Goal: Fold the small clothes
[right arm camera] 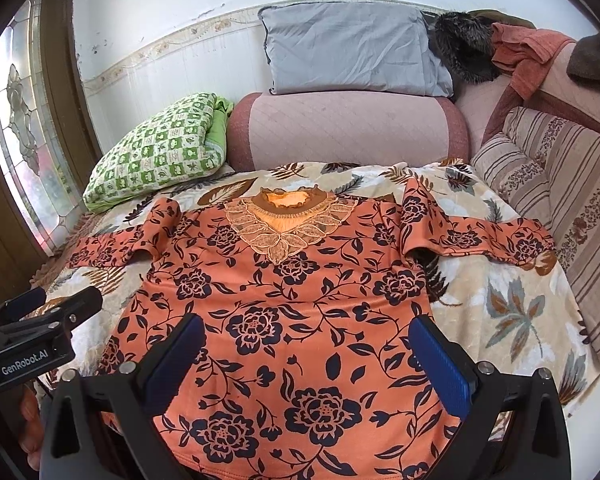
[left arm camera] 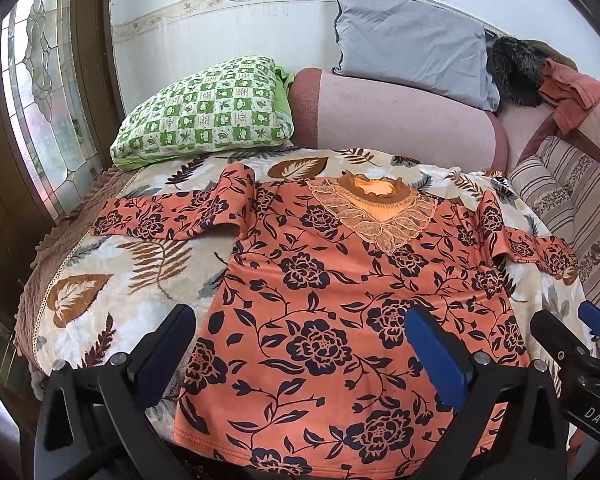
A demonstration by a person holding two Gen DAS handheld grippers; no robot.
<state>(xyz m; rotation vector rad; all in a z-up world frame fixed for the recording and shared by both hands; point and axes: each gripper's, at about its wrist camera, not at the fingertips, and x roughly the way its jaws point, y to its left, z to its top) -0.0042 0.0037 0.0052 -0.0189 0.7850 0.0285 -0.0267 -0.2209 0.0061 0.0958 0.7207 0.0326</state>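
An orange top with dark flowers (left arm camera: 332, 304) (right arm camera: 300, 320) lies flat, face up, on a leaf-print blanket (left arm camera: 112, 280) (right arm camera: 500, 320). Its lace collar (left arm camera: 380, 212) (right arm camera: 288, 220) points away from me and both sleeves are spread sideways. My left gripper (left arm camera: 300, 324) hovers open above the hem's left part, with nothing between its fingers. My right gripper (right arm camera: 308, 336) is open too, over the hem's right part, and holds nothing. In the left wrist view the right gripper (left arm camera: 572, 328) shows at the right edge; in the right wrist view the left gripper (right arm camera: 56, 304) shows at the left edge.
A green checked pillow (left arm camera: 204, 112) (right arm camera: 156, 152) lies at the back left. Behind the blanket are a pink bolster (left arm camera: 400, 120) (right arm camera: 348, 132) and a grey cushion (left arm camera: 412, 44) (right arm camera: 352, 52). Striped cushions (right arm camera: 560, 184) line the right side. A glass door (left arm camera: 40, 92) stands left.
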